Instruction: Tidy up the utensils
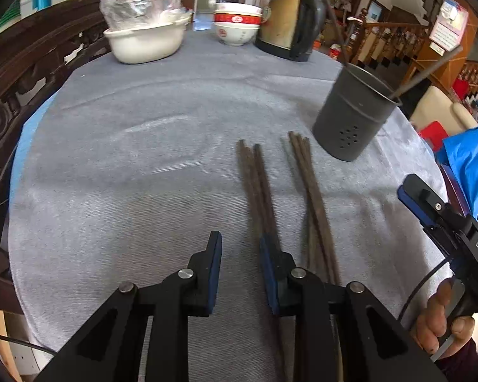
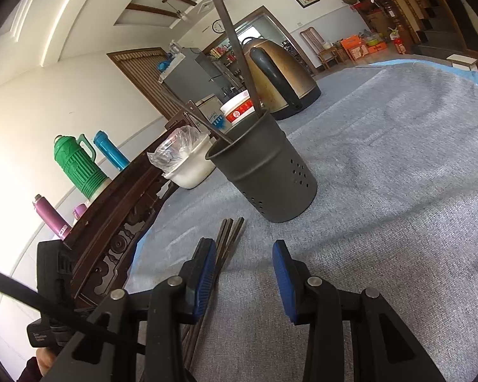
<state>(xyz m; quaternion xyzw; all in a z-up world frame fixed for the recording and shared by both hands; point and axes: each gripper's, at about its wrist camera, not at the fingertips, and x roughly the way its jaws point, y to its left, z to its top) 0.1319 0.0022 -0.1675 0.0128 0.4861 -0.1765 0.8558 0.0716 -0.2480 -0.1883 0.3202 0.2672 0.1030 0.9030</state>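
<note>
Several dark wooden chopsticks lie on the grey cloth in two bundles, a left bundle (image 1: pixel 255 184) and a right bundle (image 1: pixel 309 191). A dark metal utensil holder (image 1: pixel 353 114) stands beyond them with two chopsticks (image 1: pixel 427 73) leaning in it. My left gripper (image 1: pixel 240 245) is open and empty, low over the cloth just left of the left bundle. In the right wrist view the holder (image 2: pixel 267 172) stands just ahead, and chopsticks (image 2: pixel 228 238) lie beside the left finger. My right gripper (image 2: pixel 243 254) is open and empty; it also shows at the right edge of the left wrist view (image 1: pixel 430 203).
A white pot with a plastic-wrapped glass bowl (image 1: pixel 146 35), stacked red-and-white bowls (image 1: pixel 237 22) and a brass kettle (image 1: pixel 293 22) stand at the table's far side. A carved wooden rail (image 1: pixel 22 79) borders the left. Thermos flasks (image 2: pixel 76 165) stand behind the rail.
</note>
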